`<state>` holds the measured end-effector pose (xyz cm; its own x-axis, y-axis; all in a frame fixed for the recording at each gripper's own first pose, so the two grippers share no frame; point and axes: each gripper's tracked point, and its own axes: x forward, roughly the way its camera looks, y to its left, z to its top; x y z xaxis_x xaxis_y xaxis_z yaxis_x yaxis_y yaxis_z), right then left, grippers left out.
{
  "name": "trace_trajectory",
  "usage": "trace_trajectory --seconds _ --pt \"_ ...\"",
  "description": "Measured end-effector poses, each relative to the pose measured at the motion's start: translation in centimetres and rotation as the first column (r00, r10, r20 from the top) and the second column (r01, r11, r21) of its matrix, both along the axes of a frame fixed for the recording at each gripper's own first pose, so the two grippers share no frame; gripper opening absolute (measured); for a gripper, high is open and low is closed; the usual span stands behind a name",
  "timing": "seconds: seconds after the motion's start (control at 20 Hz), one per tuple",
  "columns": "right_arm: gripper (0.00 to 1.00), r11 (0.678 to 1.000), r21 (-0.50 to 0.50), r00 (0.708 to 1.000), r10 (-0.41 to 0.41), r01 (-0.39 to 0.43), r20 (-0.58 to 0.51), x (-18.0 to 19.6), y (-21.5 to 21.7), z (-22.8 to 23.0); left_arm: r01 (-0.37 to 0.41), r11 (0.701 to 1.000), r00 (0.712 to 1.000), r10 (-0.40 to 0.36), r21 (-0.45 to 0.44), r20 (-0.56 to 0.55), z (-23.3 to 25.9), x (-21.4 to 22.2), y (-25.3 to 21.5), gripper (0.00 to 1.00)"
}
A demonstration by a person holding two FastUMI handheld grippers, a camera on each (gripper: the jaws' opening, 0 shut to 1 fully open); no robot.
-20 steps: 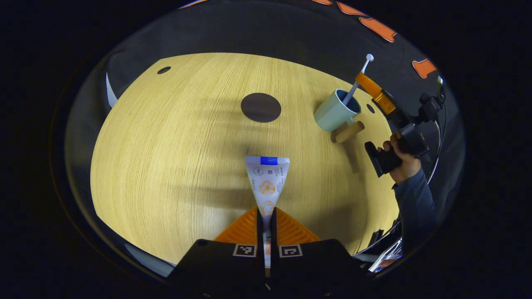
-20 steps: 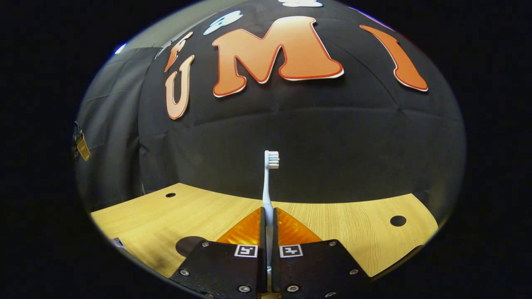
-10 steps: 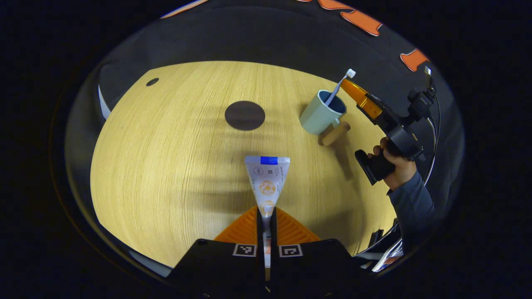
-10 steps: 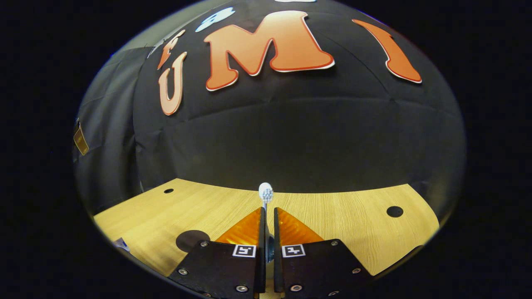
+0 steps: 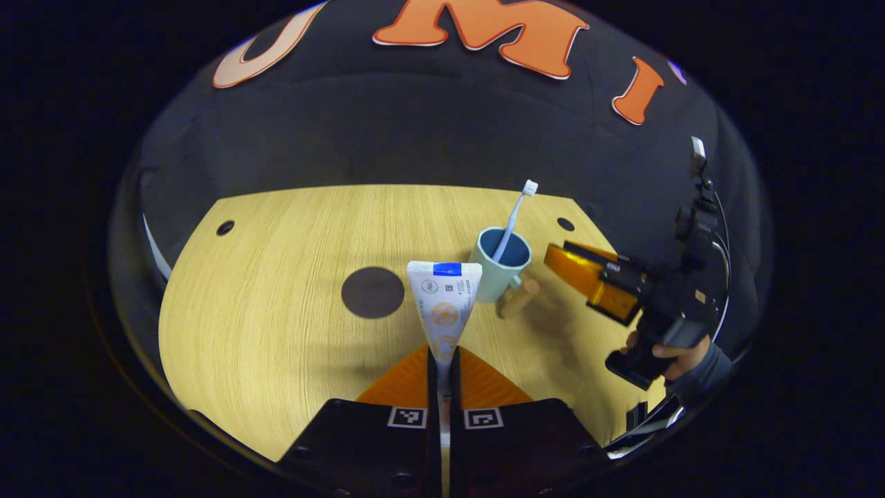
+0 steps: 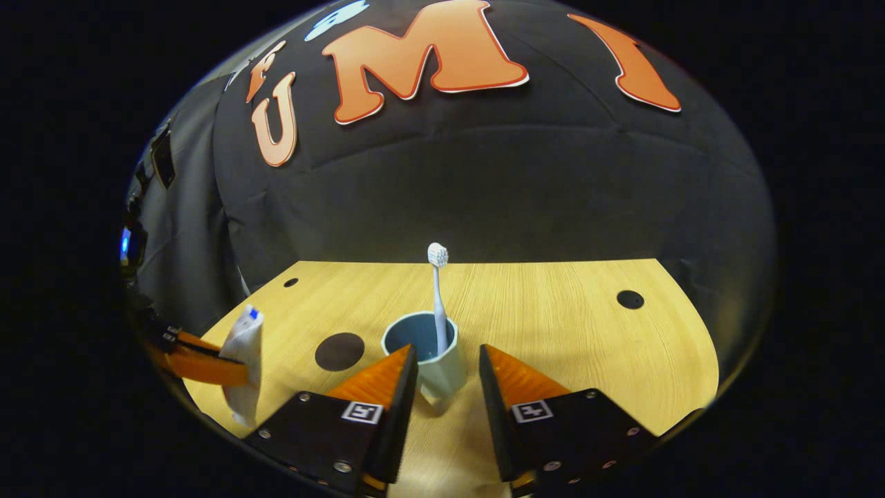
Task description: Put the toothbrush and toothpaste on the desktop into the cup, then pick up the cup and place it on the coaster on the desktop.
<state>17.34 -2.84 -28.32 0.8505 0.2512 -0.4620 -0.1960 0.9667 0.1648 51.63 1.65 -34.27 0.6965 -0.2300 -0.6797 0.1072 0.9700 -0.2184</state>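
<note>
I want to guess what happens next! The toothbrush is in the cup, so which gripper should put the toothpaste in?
The left gripper, probably. Its fingers already pinch the toothpaste up off the table, near the cup. The right gripper is open and holds nothing.

Little can be read. The toothpaste tube (image 5: 444,304) carries small dark print, a round emblem and a square code below a blue band at its crimped end, all too small to make out. Each gripper body bears two square black-and-white coded markers just behind the fingers, one pair on the left gripper (image 5: 443,360) and one pair on the right gripper (image 6: 446,356); these hold patterns, not letters or numbers.
</note>
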Motion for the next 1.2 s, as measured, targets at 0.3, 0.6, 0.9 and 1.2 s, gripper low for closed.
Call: trace_trajectory --seconds 0.3,0.6,0.9,1.2 --pt "0.92 1.000 -0.009 0.998 -0.013 0.012 -0.061 -5.1 -1.2 -0.7 0.012 1.000 0.975 -0.015 0.011 0.221 3.8 4.7 -0.7 0.05" --pt "0.96 0.999 -0.005 0.991 -0.050 0.050 -0.123 -8.2 -2.9 -2.3 0.007 1.000 0.901 -0.010 0.008 0.434 7.5 9.6 -2.9 0.05" --pt "0.98 0.998 -0.019 0.987 -0.056 0.053 -0.152 -9.2 -4.2 -2.9 -0.004 1.000 0.797 0.020 -0.028 0.603 11.0 13.1 -4.9 0.05" --pt "0.98 0.999 -0.028 0.983 -0.040 0.035 -0.182 -9.5 -5.2 -4.3 -0.036 0.997 0.736 0.071 -0.066 0.673 11.3 15.5 -6.2 0.05"
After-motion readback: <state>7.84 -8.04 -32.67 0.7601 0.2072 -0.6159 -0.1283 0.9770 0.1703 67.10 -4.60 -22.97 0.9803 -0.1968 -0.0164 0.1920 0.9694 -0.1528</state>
